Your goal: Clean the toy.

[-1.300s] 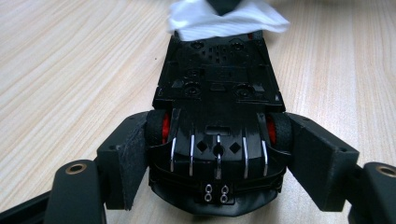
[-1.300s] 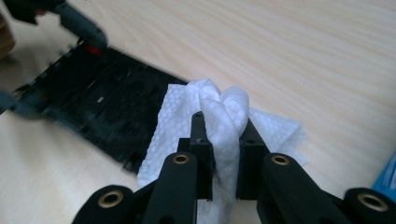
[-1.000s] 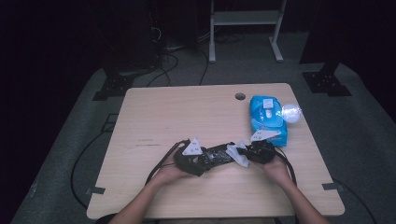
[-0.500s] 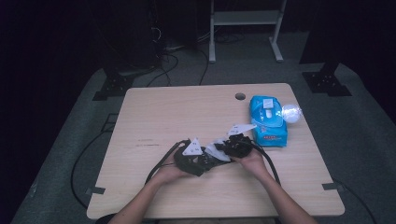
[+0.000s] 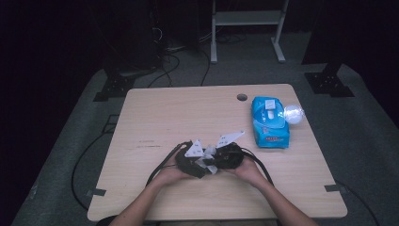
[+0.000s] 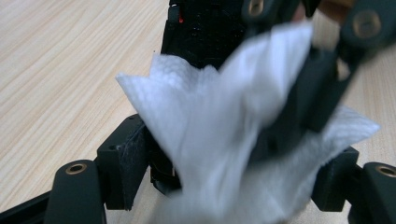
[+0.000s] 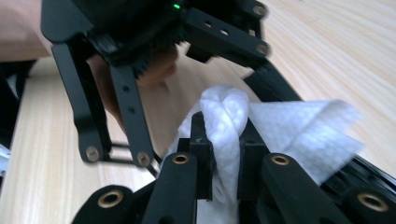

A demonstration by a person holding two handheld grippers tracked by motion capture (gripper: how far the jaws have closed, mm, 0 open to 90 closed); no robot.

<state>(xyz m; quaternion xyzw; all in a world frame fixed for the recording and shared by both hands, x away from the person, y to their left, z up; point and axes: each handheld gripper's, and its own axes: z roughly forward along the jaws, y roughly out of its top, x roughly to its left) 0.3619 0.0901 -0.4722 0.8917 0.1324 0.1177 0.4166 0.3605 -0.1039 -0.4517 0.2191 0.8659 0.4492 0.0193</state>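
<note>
now the right gripper (image 7: 223, 154), which was near the blue wipe pack (image 5: 269, 122), is close against the left gripper (image 6: 219, 182), pinching the white wipe (image 7: 280, 126). the left jaws stand spread around the same wipe, so a handover or folding looks possible.

White wipe (image 6: 224, 154) blurred, cut off at bottom edge; hides left gripper's (image 6: 224, 186) inner jaws.
</note>
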